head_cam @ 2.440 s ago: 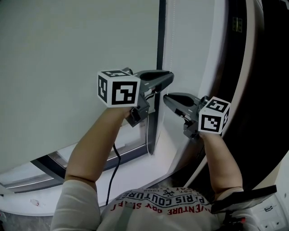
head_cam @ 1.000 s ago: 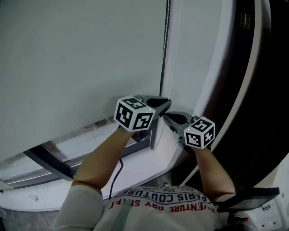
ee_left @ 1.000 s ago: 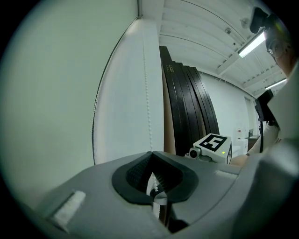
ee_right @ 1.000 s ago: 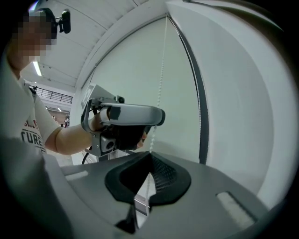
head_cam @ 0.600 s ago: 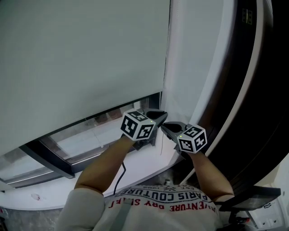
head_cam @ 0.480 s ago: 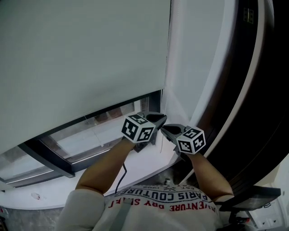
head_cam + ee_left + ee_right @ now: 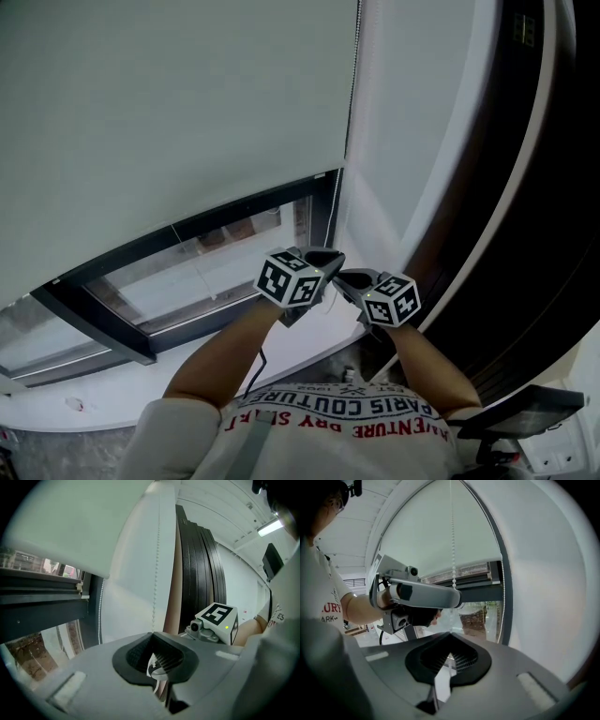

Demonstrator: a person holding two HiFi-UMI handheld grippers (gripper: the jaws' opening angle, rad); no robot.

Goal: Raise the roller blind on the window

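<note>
Left gripper is clamped on the bead chain at the window's right edge. Right gripper, jaws together, sits just beside it. Roller blind clears only a strip of glass above the sill, so most of the raising looks left to do.

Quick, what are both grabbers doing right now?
Left gripper: closed on the bead chain.
Right gripper: closed; chain grip unclear.

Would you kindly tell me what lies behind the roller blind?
Below the roller blind, a strip of window glass in a dark frame shows; everything higher is hidden by the fabric.
</note>
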